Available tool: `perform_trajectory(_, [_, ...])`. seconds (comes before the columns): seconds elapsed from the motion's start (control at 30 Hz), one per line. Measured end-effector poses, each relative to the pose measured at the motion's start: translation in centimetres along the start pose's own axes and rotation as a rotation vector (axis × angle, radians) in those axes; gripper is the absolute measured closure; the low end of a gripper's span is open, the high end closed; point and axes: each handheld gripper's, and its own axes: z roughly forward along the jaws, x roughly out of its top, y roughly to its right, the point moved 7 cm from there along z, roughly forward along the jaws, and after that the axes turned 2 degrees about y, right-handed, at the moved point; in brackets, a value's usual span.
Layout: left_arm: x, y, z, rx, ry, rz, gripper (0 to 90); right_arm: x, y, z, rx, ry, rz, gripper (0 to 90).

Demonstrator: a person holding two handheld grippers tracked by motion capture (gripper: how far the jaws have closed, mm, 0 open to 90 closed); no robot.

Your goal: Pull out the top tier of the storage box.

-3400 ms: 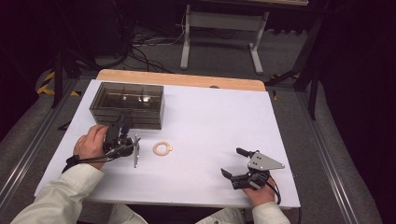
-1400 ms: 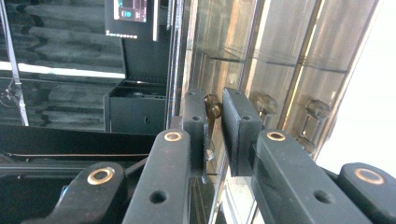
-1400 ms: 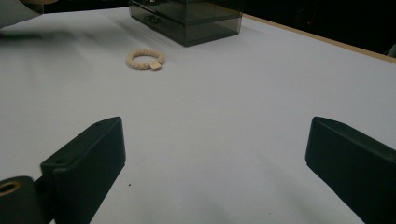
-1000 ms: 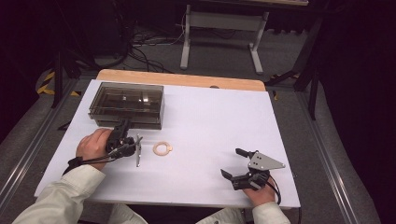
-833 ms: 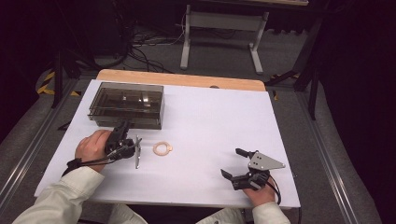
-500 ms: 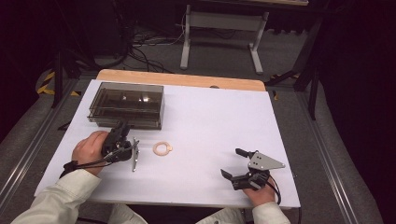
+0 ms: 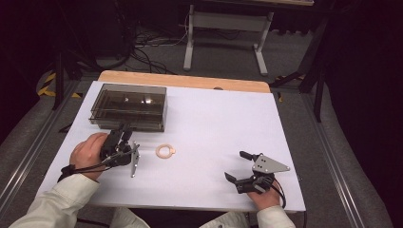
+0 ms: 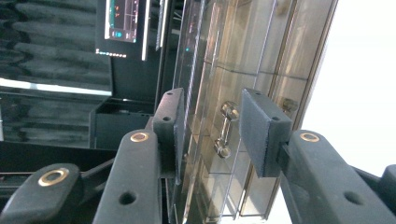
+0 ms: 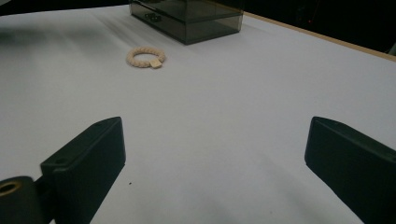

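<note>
the clear box [image 8: 243, 70] ran off the top and bottom edges in the left gripper view, so its ends were cut off. a small metal handle [image 8: 224, 129] sat between the pads, and you could not tell if they touched it. in the high view, the left gripper [image 7: 124, 137] was partly hidden by the hand [image 7: 88, 151]. the tag on the ring [image 7: 165, 151] was too small to read. the right gripper [image 9: 215, 158] was cut off at the bottom edge.
</note>
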Motion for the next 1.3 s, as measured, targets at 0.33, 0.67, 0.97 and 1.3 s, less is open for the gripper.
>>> perform_trajectory(0.33, [0.0, -1.0, -1.0, -0.071, 0.093, -0.202, 58.9, 0.0, 0.0, 0.0, -0.004, -0.002, 0.002, 5.6])
perform_trajectory(0.67, [0.2, -2.0, -1.9, -0.207, 0.181, -0.418, 50.3, 0.0, 0.1, 0.0, -0.005, -0.001, 0.005, 5.6])
perform_trajectory(0.97, [0.1, -3.2, -2.6, -0.342, 0.275, -0.635, 40.0, 0.0, 0.0, 0.0, -0.004, -0.002, 0.006, 5.6])
perform_trajectory(1.3, [-0.1, -4.4, -3.0, -0.492, 0.375, -0.875, 31.5, 0.0, 0.0, 0.0, -0.003, -0.002, 0.005, 5.6])
